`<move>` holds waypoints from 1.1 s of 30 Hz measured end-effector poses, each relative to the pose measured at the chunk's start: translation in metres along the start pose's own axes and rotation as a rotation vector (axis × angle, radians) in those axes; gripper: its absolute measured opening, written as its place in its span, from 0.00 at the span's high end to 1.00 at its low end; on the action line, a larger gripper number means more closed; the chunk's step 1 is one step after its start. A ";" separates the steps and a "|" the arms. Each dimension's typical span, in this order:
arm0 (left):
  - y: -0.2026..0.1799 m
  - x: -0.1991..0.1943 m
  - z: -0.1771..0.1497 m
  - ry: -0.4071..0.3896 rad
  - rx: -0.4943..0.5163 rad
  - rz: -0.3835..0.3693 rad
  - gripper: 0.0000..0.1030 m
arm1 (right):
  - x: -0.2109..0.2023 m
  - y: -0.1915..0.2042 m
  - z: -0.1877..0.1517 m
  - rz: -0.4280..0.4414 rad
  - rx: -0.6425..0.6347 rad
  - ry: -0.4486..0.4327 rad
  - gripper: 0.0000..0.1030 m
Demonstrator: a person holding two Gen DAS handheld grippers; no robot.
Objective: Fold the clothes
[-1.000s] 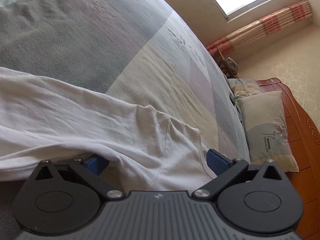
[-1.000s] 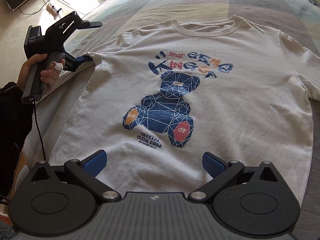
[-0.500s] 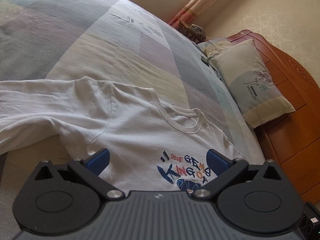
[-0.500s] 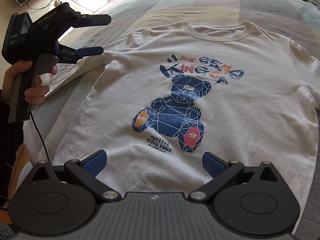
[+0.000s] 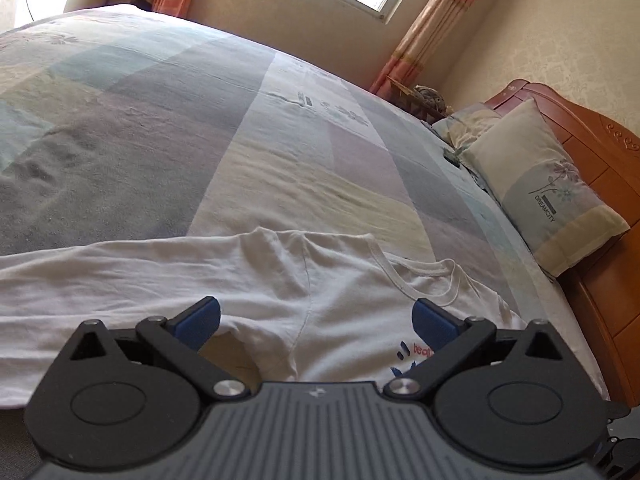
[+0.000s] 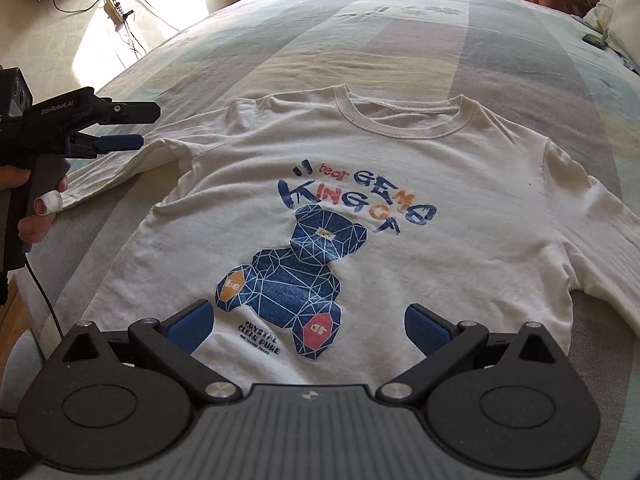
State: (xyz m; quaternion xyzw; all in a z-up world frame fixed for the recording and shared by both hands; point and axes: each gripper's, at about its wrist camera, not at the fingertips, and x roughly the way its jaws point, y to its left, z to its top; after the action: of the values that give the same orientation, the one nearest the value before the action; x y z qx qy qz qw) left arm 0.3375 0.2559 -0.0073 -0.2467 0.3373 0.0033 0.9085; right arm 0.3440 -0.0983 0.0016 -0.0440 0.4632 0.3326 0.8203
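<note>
The bed (image 6: 400, 40), covered in a patchwork of pale grey, green, cream and lilac blocks, fills both views, and the white long-sleeved shirt (image 6: 400, 168) lies flat on it, print up, collar toward the far side. A second ago the left tool (image 6: 132, 124) sat low at the sleeve, with cloth draped across its fingers; now it is lifted clear and hovers just above the sleeve (image 6: 120, 168), jaws spread with nothing between them. Its own view has swung from the cloth up toward the window and curtains, and the collar (image 5: 420, 276) now shows beyond the blue pads (image 5: 200, 316). The right tool (image 6: 306, 324) has barely shifted: it hangs over the hem, jaws wide apart and holding nothing, though its view now takes in more of the far bed.

The print reads "bear GEMO KING OA" over a blue faceted bear (image 6: 296, 276) marked "be" and "ar", with "CRYSTAL CLEAR PURE" beneath; a smaller line under that is too fine to read. The left tool's body carries "GenRobot.AI". The pillow (image 5: 548, 196) against the wooden headboard (image 5: 592, 160) reads "DREAMCITY".

The hem hides behind the right tool's housing, the right sleeve runs off the frame edge, and the left sleeve's cuff passes behind the person's hand (image 6: 28, 216), which has a taped finger.
</note>
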 end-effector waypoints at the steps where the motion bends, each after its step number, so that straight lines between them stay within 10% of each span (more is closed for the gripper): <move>1: 0.008 0.006 0.003 0.001 -0.022 0.009 0.01 | 0.001 0.004 0.005 0.010 -0.013 -0.008 0.00; 6: 0.028 0.016 -0.031 0.142 -0.108 -0.001 0.02 | 0.013 0.023 0.037 0.055 -0.135 -0.036 0.04; 17: 0.072 -0.067 -0.057 0.042 -0.196 0.204 0.02 | 0.083 0.099 0.166 0.118 -0.675 -0.136 0.36; 23: 0.104 -0.076 -0.080 0.016 -0.290 0.191 0.01 | 0.170 0.128 0.207 0.145 -0.903 -0.051 0.58; 31: 0.111 -0.080 -0.083 -0.017 -0.282 0.143 0.01 | 0.246 0.131 0.223 0.193 -0.972 0.112 0.62; 33: 0.113 -0.082 -0.084 -0.024 -0.291 0.141 0.01 | 0.245 0.130 0.223 0.220 -0.962 0.125 0.87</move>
State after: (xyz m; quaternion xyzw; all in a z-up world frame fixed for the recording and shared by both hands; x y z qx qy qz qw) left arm 0.2040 0.3302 -0.0618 -0.3515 0.3387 0.1187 0.8646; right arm 0.5167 0.2105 -0.0344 -0.3881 0.3074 0.5899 0.6379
